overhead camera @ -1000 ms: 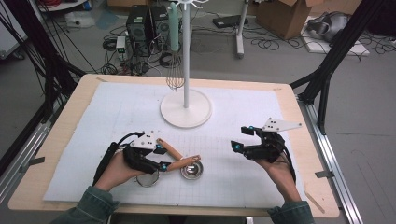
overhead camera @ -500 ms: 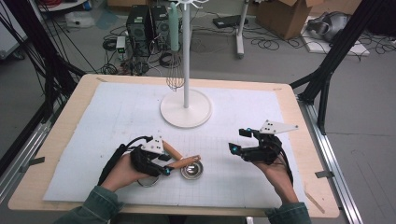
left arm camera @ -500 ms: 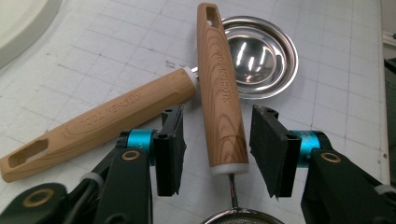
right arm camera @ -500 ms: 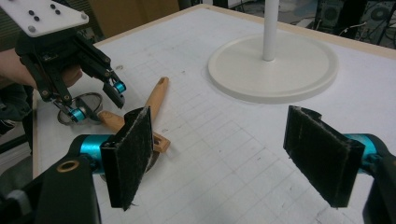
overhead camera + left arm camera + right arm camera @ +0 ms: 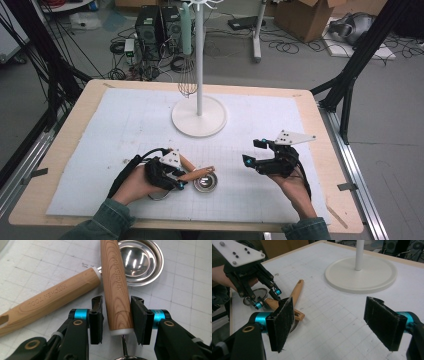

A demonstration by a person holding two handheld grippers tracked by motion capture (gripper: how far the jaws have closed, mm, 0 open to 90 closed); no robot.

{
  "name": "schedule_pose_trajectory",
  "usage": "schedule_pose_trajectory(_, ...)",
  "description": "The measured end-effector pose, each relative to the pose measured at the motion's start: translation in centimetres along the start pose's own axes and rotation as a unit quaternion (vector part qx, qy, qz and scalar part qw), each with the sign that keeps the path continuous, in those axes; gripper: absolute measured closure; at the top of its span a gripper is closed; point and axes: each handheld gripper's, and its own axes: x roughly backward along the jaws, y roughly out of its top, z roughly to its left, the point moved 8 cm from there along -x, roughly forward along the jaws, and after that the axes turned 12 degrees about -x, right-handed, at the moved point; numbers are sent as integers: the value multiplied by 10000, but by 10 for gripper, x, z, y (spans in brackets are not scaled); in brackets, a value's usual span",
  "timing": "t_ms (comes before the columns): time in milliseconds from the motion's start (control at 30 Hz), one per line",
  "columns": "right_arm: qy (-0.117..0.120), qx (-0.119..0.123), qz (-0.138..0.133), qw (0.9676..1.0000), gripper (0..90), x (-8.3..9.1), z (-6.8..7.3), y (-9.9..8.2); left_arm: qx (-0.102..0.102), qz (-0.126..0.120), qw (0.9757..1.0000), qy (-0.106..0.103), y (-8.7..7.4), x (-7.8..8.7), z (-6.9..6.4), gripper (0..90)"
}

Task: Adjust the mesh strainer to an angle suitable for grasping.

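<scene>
left fingers (image 5: 116,320) closing round wooden handle (image 5: 117,287), open mat (image 5: 125,125) beyond

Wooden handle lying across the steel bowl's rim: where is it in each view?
High view: wooden handle at lower centre, tip over the steel bowl.
Left gripper view: centre, running upward.
Right gripper view: lower left, lying nearly level.
Shared landmark: the second wooden handle beside it.
</scene>
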Motion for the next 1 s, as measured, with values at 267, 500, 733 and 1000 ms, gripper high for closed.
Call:
schedule_pose_trajectory(267,38,25,123,9999,236,-7,4,-4,-19,173,9998,-11,-1,-2,0,656)
schedule_pose_trajectory(500,85,38,234,9997,236,-14,7,-7,6,224,9997,-51,0,-3,-1,672)
schedule_pose_trajectory(733,97,70,316,9994,236,-20,10,-9,22,203,9998,-46,0,-3,-2,684)
schedule_pose_trajectory(1000,106,75,358,9993,236,-23,10,-10,32,200,9998,44,-1,0,0,687)
